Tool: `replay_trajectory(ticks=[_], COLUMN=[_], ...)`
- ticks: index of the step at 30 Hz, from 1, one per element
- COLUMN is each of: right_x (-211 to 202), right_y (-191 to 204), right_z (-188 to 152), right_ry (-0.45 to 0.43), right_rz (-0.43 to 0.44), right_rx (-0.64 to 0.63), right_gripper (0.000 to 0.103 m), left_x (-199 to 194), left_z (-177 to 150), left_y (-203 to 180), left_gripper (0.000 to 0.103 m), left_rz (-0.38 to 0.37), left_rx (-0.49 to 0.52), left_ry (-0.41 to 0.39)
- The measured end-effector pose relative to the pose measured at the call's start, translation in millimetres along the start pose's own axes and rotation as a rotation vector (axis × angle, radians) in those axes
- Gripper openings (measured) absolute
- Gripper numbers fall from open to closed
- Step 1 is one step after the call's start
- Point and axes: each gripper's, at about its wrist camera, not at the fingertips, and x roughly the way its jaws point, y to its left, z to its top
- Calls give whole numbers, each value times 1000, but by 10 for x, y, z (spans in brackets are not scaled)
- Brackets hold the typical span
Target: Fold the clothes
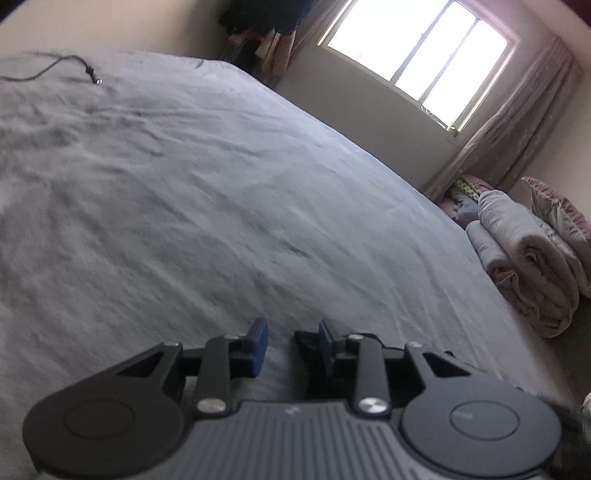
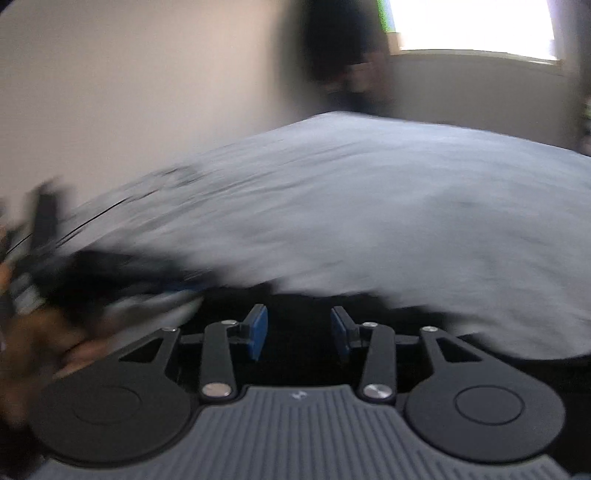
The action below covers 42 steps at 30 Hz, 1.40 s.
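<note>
My left gripper (image 1: 293, 343) is open, its blue pads apart, low over the grey bed sheet (image 1: 184, 184); nothing sits between the pads. My right gripper (image 2: 298, 332) is open over a dark garment (image 2: 303, 299) that lies at the near edge of the bed sheet (image 2: 369, 203). The right wrist view is heavily blurred. At its left edge the other gripper (image 2: 40, 236) and a hand (image 2: 33, 332) show with a dark bunched piece of cloth (image 2: 110, 273).
A black cable (image 1: 55, 68) lies on the far left of the bed. Rolled quilts and pillows (image 1: 524, 251) are stacked at the right end. A window (image 1: 417, 55) with a curtain (image 1: 517, 125) is behind. Dark clothes (image 1: 258, 22) hang in the corner.
</note>
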Motion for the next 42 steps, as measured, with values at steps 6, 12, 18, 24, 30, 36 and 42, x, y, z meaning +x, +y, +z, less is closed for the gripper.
replay_trajectory(ticks=[6,12,18,24,30,36,42], right_x=[291,471,537,502,54,-333,-296], right_y=[584,651,555,580,214,-621,-780], right_z=[-223,-228,-154,-80,114,261,150], right_ry=[78,68,69,92,-8,-35,27], right_rz=[142,102,200,207,100,-139,-157], right_rx=[-174,-170,-47,-55,-25,-3,-46], right_gripper=[42,2,3,18,41,41,41], left_x=[113,-27,10,18,-244,-230,14], left_z=[-48,-6,0,13,79,-30,-288], left_y=[-19,-119,-116,-152,-222,-591,-895], left_gripper=[11,0,1,11,26,27,27], left_rz=[-41,30,156,208,147,-58,-174], left_rx=[11,66,116,140,120,219,353], left_ry=[11,-75,-82,-66,-150,-140,-44])
